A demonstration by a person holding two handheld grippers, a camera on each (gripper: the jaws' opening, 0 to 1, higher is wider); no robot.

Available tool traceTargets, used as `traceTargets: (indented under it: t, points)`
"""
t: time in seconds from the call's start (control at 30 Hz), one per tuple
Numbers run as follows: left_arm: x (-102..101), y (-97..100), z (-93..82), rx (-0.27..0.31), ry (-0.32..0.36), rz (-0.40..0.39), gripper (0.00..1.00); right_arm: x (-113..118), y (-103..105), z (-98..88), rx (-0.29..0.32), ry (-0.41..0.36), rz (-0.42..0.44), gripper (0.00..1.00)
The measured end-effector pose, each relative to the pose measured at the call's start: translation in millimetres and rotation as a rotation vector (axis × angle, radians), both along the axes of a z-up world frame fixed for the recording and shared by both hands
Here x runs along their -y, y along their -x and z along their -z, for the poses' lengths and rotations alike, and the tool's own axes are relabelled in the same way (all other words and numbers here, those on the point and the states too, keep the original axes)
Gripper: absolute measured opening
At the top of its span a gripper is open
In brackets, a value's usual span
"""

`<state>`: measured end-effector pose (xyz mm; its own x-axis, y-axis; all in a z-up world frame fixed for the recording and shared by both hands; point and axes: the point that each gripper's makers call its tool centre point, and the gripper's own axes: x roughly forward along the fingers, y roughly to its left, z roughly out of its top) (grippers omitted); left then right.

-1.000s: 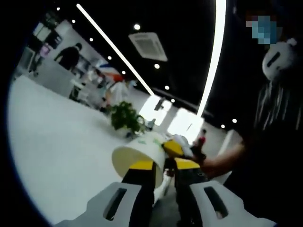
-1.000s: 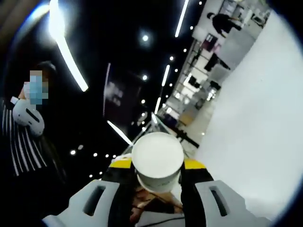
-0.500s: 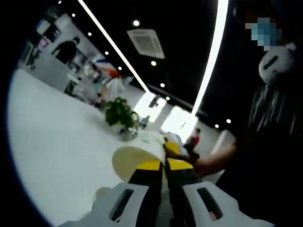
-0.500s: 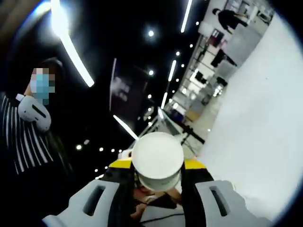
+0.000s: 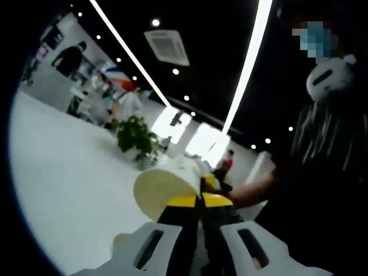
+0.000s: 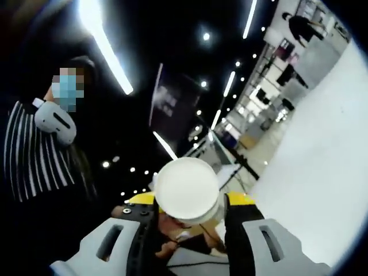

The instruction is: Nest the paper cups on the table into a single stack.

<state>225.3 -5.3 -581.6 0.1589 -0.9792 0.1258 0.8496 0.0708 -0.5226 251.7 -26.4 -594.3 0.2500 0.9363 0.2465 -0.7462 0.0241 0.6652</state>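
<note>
The left gripper (image 5: 198,198) is pinching the wall of a paper cup (image 5: 164,184) between its yellow-tipped fingers (image 5: 183,201), the cup lying tilted with its open mouth facing the camera, held up above the white tabletop (image 5: 63,190). In the right gripper view, the right gripper (image 6: 190,201) is clamping a second paper cup (image 6: 187,192) between its fingers (image 6: 240,199), the cup's flat white base pointing toward the lens. Both cups are being carried in the air, not resting on anything.

The risk from here is misalignment: the two cups are tilted on separate hands, so one rim could be catching the other's edge and crumpling it rather than sliding in. The left grip is on a thin wall only, so the cup could be pivoting or slipping free under any push.

How close the two cups are to each other is hard to judge. The right cup's mouth is hidden behind its base, and a potted plant (image 5: 135,135) far across the tabletop is blurred
</note>
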Motion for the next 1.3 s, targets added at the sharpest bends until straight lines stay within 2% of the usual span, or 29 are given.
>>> traceTargets:
  t: [0.17,0.3,0.37,0.5,0.57,0.63,0.7,0.77,0.87,0.9,1.0,1.03,1.17,1.3]
  points:
    - [2,-1.7,1.8,0.029,-0.046,0.005,0.0,0,1,-3.4,0.039,0.011,-0.009,0.48]
    - [-1,-3.5,-1.6,0.055,-0.063,0.01,0.0,4,1,-1.3,0.068,0.064,-0.005,0.53]
    - [-3,-6.1,-2.6,0.065,-0.081,0.009,0.0,6,2,3.6,0.108,0.115,-0.007,0.57]
    - [-8,-10.9,3.7,0.099,-0.162,0.018,0.0,11,6,17.2,0.179,0.243,-0.023,0.6]
    - [-11,-12.7,9.8,0.118,-0.22,0.03,0.0,15,2,24.3,0.229,0.3,0.004,0.63]
    - [-12,-13.6,10.0,0.102,-0.245,0.044,0.0,18,-1,29.9,0.286,0.364,0.033,0.67]
    - [-14,-14.2,8.0,0.106,-0.268,0.058,0.0,22,-4,34.1,0.317,0.411,0.055,0.72]
    - [-17,-15.4,9.5,0.147,-0.336,0.071,0.0,26,-8,36.1,0.361,0.454,0.097,0.79]
    - [-20,-18.2,15.3,0.174,-0.438,0.095,0.0,29,-7,39.0,0.387,0.496,0.113,0.85]
    - [-19,-15.9,16.9,0.185,-0.466,0.124,0.0,30,-8,39.6,0.391,0.501,0.119,0.88]
    - [-19,-16.4,25.3,0.24,-0.558,0.168,0.0,36,-16,42.3,0.404,0.528,0.189,1.0]
    - [-19,-15.9,29.1,0.246,-0.594,0.186,0.0,40,-21,43.4,0.412,0.547,0.217,1.0]
    - [-20,-19.3,41.9,0.27,-0.707,0.221,0.0,39,-13,57.3,0.425,0.602,0.171,1.0]
    - [-20,-16.0,52.0,0.302,-0.809,0.293,0.0,41,-11,59.5,0.439,0.615,0.171,1.0]
